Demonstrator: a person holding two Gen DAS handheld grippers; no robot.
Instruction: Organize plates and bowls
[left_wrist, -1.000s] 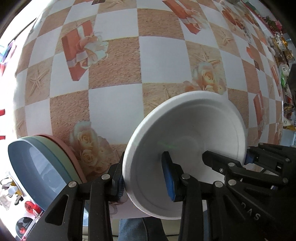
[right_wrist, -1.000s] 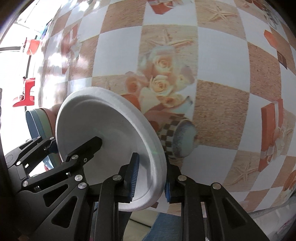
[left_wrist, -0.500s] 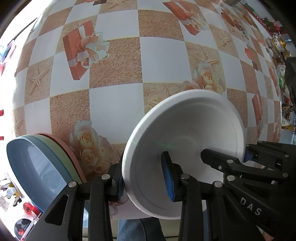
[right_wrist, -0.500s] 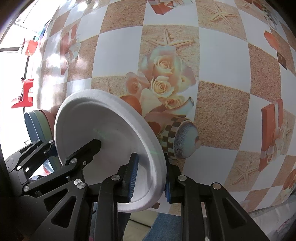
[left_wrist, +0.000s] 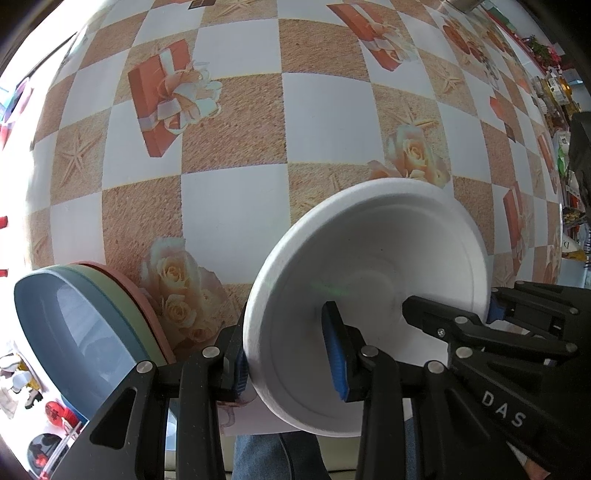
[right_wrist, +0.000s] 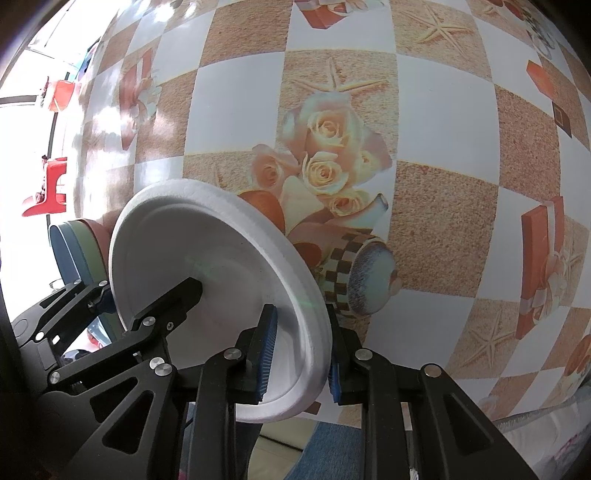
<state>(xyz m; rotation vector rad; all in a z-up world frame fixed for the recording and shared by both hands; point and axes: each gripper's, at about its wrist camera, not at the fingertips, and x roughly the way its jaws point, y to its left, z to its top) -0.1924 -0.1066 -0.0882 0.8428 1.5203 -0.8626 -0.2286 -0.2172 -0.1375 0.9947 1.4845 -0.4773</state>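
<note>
Both grippers, left (left_wrist: 288, 354) and right (right_wrist: 299, 347), keep pinching the white plate (left_wrist: 369, 280); stacked plates (left_wrist: 85, 325) at nine o'clock have drawn nearer, suggesting stacking is next.

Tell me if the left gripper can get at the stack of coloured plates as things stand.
Probably not yet: the left gripper is shut on the white plate, as is the right gripper. The stack of coloured plates sits close beside it, unobstructed.

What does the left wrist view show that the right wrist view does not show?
Only the left wrist view shows the hollow inside of the blue bowl atop the colored stack. Only the right wrist view shows the printed checkered vase on the tablecloth. Both show the white plate, gripped at opposite rims by the left gripper and the right gripper.
</note>
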